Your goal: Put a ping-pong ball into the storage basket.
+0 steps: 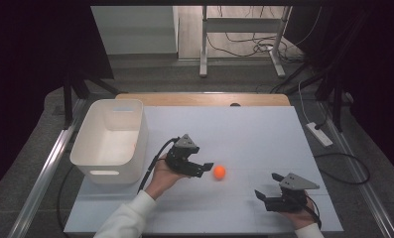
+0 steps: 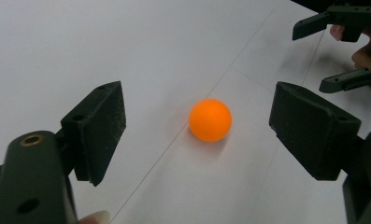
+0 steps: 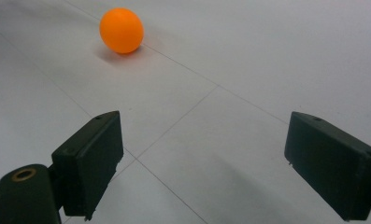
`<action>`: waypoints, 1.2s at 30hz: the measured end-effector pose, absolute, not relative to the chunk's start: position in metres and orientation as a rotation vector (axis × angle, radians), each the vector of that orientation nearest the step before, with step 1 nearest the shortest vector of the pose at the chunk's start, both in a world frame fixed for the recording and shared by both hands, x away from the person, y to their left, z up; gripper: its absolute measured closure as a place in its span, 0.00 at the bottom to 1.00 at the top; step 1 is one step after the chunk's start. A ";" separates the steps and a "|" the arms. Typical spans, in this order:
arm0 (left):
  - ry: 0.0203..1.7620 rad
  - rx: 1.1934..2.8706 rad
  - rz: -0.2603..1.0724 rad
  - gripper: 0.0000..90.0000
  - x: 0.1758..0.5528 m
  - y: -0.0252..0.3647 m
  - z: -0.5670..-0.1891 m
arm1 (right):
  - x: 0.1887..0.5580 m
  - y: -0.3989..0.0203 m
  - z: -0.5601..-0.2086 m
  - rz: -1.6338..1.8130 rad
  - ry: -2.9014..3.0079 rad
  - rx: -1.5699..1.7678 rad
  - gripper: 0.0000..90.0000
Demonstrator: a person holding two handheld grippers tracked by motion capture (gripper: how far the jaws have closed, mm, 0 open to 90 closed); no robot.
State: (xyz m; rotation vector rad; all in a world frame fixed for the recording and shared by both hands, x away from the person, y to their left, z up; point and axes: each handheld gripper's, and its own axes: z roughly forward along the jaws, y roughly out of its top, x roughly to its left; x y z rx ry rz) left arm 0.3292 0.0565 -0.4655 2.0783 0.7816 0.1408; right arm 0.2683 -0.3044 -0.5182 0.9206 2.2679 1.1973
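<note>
Orange ball [image 1: 219,172], small, round and smooth like plastic, lies on the white tabletop [image 1: 264,139], a little to the right of the middle in the high view. It rests directly on the surface and casts a soft shadow under itself.

The left gripper [image 1: 207,167], black and held in the person's left hand [image 1: 161,179], points toward the ball from the left side. Its fingers [image 2: 96,128] are spread wide apart and grip nothing. In the left gripper view the ball [image 2: 210,120] sits between the two fingers but a little ahead of them, touching neither (the gap on each side is clear to see).

The right gripper [image 1: 264,194], also black, is near the front right corner of the tabletop, well apart from the ball. Its fingers [image 3: 90,158] are open too, with only bare tabletop between them. In the right gripper view the ball [image 3: 121,30] is far ahead and to the upper left.

A white plastic bin [image 1: 110,141] with rounded corners stands on the left part of the tabletop, beside the left hand. A white sleeve [image 1: 125,218] covers the left forearm.
</note>
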 end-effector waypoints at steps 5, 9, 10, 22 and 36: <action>0.779 2.083 0.134 0.21 0.329 0.054 -0.467 | 0.268 -0.304 -0.518 1.198 2.268 0.920 0.13; 0.773 2.093 0.129 0.21 0.328 0.051 -0.468 | 0.268 -0.304 -0.518 1.198 2.268 0.920 0.13; 0.773 2.093 0.129 0.21 0.328 0.051 -0.468 | 0.268 -0.304 -0.518 1.198 2.268 0.920 0.13; 0.767 2.111 0.120 0.21 0.328 0.045 -0.471 | 0.268 -0.304 -0.519 1.197 2.268 0.920 0.13; 0.759 2.135 0.098 0.21 0.329 0.035 -0.477 | 0.269 -0.305 -0.519 1.191 2.270 0.921 0.13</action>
